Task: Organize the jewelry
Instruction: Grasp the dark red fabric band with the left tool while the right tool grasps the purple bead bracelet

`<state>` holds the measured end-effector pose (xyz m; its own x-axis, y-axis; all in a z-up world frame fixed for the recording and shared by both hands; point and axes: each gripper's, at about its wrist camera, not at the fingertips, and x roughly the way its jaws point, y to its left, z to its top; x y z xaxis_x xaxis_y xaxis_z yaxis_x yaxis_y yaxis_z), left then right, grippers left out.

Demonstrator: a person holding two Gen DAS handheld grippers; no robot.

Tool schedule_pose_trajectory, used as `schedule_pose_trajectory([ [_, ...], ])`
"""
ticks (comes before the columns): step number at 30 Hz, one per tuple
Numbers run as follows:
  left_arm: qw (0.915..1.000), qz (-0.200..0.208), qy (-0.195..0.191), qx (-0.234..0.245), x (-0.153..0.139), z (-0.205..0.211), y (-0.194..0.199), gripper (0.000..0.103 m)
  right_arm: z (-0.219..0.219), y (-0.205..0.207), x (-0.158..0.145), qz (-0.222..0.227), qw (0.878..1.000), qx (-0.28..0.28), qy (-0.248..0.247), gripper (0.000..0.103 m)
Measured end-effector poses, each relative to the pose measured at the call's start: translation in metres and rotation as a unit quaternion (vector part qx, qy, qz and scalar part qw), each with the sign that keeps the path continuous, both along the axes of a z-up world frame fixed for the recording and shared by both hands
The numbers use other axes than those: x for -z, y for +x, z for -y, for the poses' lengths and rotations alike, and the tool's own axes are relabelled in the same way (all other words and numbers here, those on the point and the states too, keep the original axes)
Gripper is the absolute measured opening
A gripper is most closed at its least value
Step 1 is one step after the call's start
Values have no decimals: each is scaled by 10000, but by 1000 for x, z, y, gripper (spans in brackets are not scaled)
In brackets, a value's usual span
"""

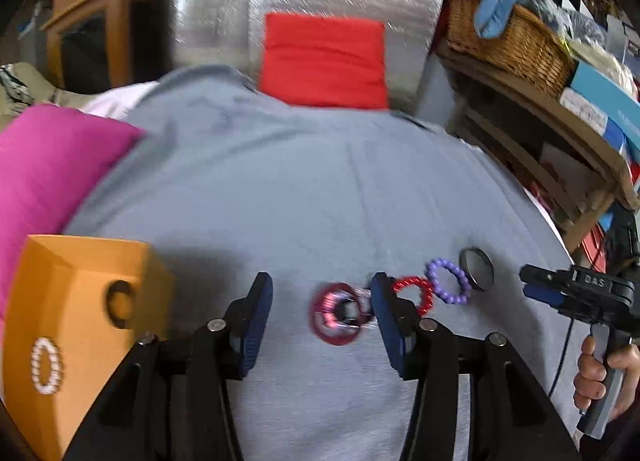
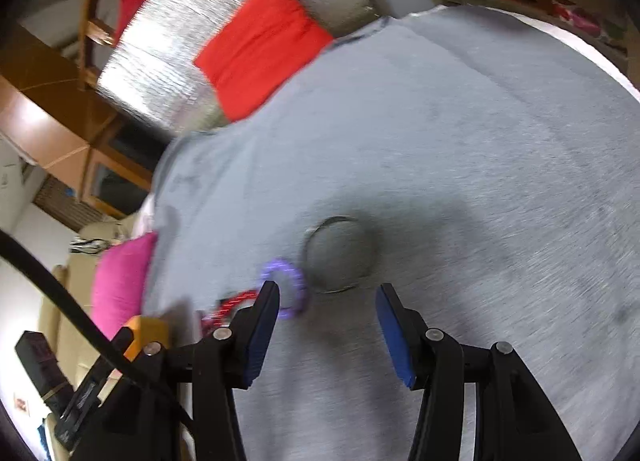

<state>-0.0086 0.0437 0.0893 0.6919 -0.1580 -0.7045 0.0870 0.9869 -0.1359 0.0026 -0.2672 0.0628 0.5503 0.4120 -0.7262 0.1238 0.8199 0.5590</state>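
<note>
Left wrist view shows the left gripper (image 1: pixel 322 325) with its jaws apart and nothing pressed between them, hanging over a blurred dark red bracelet cluster (image 1: pixel 338 313) on the grey cloth surface (image 1: pixel 320 189). Just right of that cluster lie a red beaded bracelet (image 1: pixel 418 291), then a purple beaded bracelet (image 1: pixel 448 281), then a round metal tin (image 1: pixel 477 268) touching the purple one. To the cluster's left stands an orange box (image 1: pixel 76 325); a white bead ring (image 1: pixel 47 365) shows on its face, and what lies inside cannot be seen. The tin looks empty in the right wrist view, though blur makes this uncertain. The right gripper (image 2: pixel 328 325) is also open and empty, poised near the tin. To pick cleanly, the left gripper should probably settle first, straddle one band of the cluster, and close gently so no neighbouring bracelet is dragged.
</note>
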Motion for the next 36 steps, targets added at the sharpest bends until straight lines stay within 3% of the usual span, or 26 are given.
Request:
schedule_pose_trajectory([
  [3, 9997, -184, 148, 57, 16, 18, 10, 55, 2, 8, 6, -82, 10000, -15, -22, 49],
  [5, 9991, -284, 316, 71, 28, 28, 17, 55, -12, 15, 9, -172, 9994, -306, 38, 39],
  [8, 9982, -464, 387, 20, 42, 31, 25, 55, -34, 18, 15, -495, 9969, -565, 211, 37],
  [9, 9981, -511, 353, 26, 44, 29, 27, 52, -39, 19, 18, -588, 9963, -579, 222, 37],
  [12, 9973, -654, 309, 160, 52, 32, 30, 30, -51, 25, 29, -782, 9959, -403, 231, 37],
  [14, 9962, -746, 402, 220, 59, 35, 30, 27, -58, 30, 35, -876, 9955, -263, 239, 36],
  [20, 9960, -825, 231, 263, 66, 30, 34, 27, -68, 36, 33, -690, 9966, 270, -352, 31],
  [22, 9962, -809, 204, 258, 67, 29, 35, 27, -79, 36, 29, -544, 9951, 232, -791, 26],
  [23, 9963, -801, 183, 256, 67, 29, 36, 27, -84, 36, 28, -480, 9935, 186, -1014, 17],
  [24, 9965, -785, 151, 247, 66, 27, 36, 24, -86, 35, 28, -438, 9924, 149, -1140, 10],
  [25, 9966, -774, 140, 230, 66, 27, 36, 15, -85, 35, 27, -401, 9914, 114, -1240, 11],
  [28, 9967, -789, 86, 164, 65, 24, 37, 8, -83, 34, 25, -284, 9923, 33, -1203, 10],
  [36, 9983, -461, -294, 198, 34, 5, 19, 6, -56, 17, 0, 167, 9985, -173, -500, 10],
])
